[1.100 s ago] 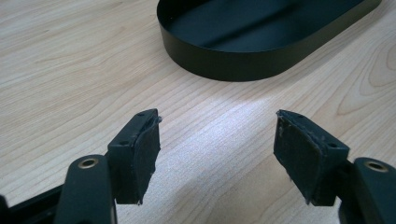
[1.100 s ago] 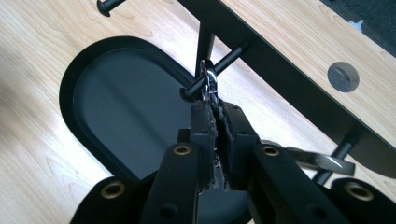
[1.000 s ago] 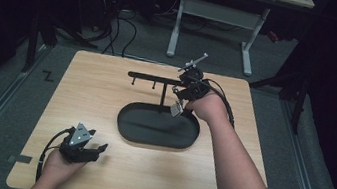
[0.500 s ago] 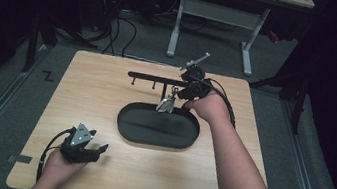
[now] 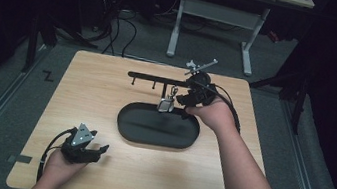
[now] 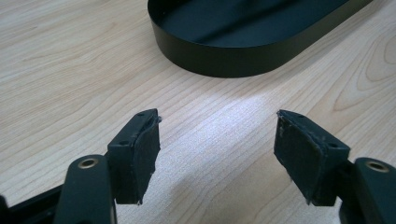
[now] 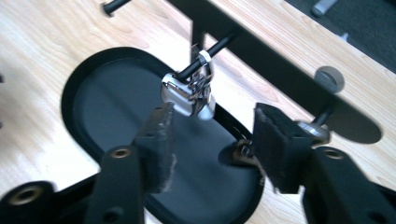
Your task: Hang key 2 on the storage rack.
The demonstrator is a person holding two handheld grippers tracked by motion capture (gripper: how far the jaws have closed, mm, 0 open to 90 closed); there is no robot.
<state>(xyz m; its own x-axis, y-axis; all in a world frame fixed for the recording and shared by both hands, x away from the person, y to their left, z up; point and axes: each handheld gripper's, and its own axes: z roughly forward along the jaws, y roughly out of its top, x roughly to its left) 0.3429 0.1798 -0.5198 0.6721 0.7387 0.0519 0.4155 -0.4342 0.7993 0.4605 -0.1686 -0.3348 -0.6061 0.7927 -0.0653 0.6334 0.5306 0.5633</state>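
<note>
Right now the right gripper (image 5: 182,98) sits just behind the black oval tray's (image 5: 125,131) far rim, at the rail of the hook rack (image 5: 151,78) that stands over the tray. A small shiny key ring charm (image 7: 189,95) hangs on one peg of the rack, dangling above the tray's far end. In the right gripper view the jaws are apart, with the charm just ahead of the gap and slightly toward the left pad; nothing is held. The pads look clear of the metal, though contact is hard to rule out.

The left gripper (image 5: 92,150) rests on the wooden table (image 5: 86,92), well off the tray's near left corner, jaws wide open and empty; the left gripper view shows bare wood between the pads (image 6: 140,154) and the tray wall beyond.

Likely step: the charm is either just hung or about to be grabbed; can't tell which.

Risks:
- The ring sits on a short peg, so a nudge from the left pad could slide it off the tip and drop it into the tray.
- The charm can swing, so closing off-centre may pinch only its edge and let it slip.
- The right pad is near another peg of the rack; pulling sideways could snag it and shift the rack.
</note>
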